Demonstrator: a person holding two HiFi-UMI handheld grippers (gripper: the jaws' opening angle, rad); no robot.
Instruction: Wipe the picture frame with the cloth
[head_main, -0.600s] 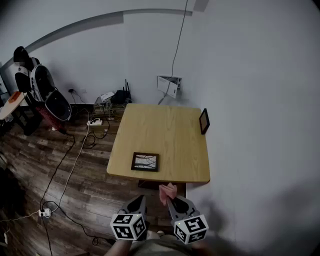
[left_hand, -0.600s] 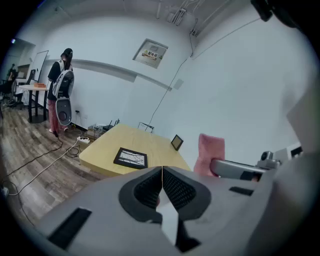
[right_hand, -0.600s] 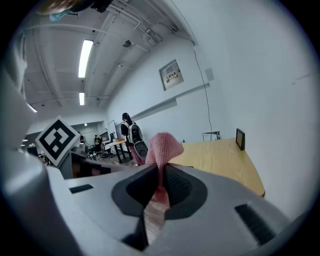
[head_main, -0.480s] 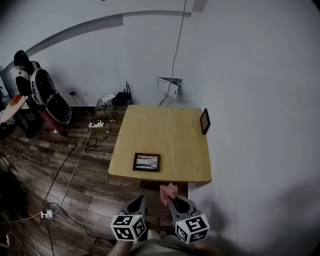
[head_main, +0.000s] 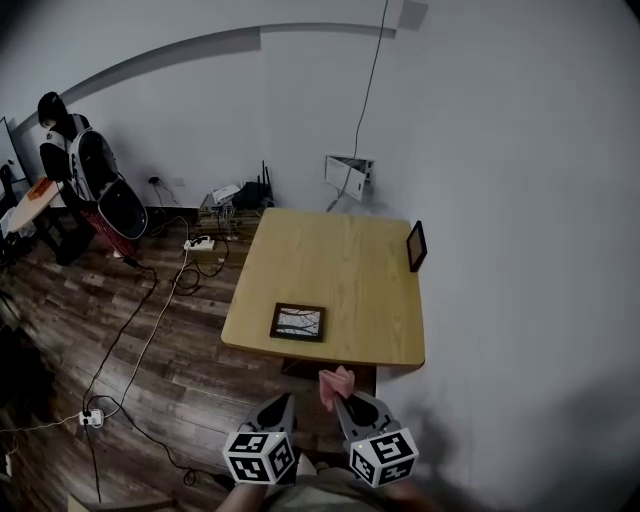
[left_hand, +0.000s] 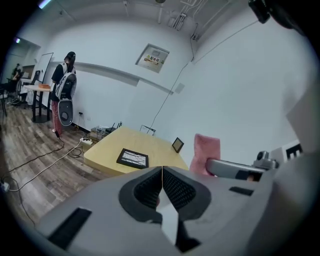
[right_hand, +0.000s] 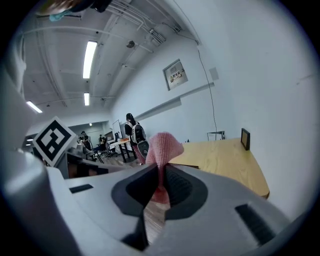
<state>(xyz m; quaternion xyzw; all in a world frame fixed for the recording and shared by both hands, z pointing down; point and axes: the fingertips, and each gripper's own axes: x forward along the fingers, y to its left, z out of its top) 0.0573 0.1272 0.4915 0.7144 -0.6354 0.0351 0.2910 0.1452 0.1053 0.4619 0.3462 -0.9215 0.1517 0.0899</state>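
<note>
Right gripper (right_hand: 161, 175): its jaws are closed on the pink cloth (right_hand: 164, 145), which stands up out of them in a bunch. It is held low in front of the person's body.
Left gripper (left_hand: 162, 172): its jaws are pressed together with nothing between them. It hangs just beside the right one.
Step in hand: I judge this to be the approach. The cloth is already gripped, the wiping has not begun, and both grippers are well apart from the table (head_main: 340, 270).
Picture frame (head_main: 298, 321): a dark frame lies flat on the table, near the front edge and toward the left corner. Nothing touches it.
Next move: it calls for stepping closer and bringing the cloth down onto the face of the frame. Because the frame lies near the edge, the free left gripper could probably steady it so that it does not slide.
Second frame (head_main: 417, 246): a smaller one stands upright at the right edge of the table, against the wall and well apart from the flat one. Which of the two the task means I cannot tell; the flat one is nearer.
In the way: nothing stands on the table between the grippers and the flat frame. Cables (head_main: 150, 330) and a power strip (head_main: 200, 243) lie on the wooden floor left of the table, beside the straight path.
Further off: a person with a backpack (head_main: 70, 150) stands far to the left, and a white wall box (head_main: 350, 175) hangs behind the table.
</note>
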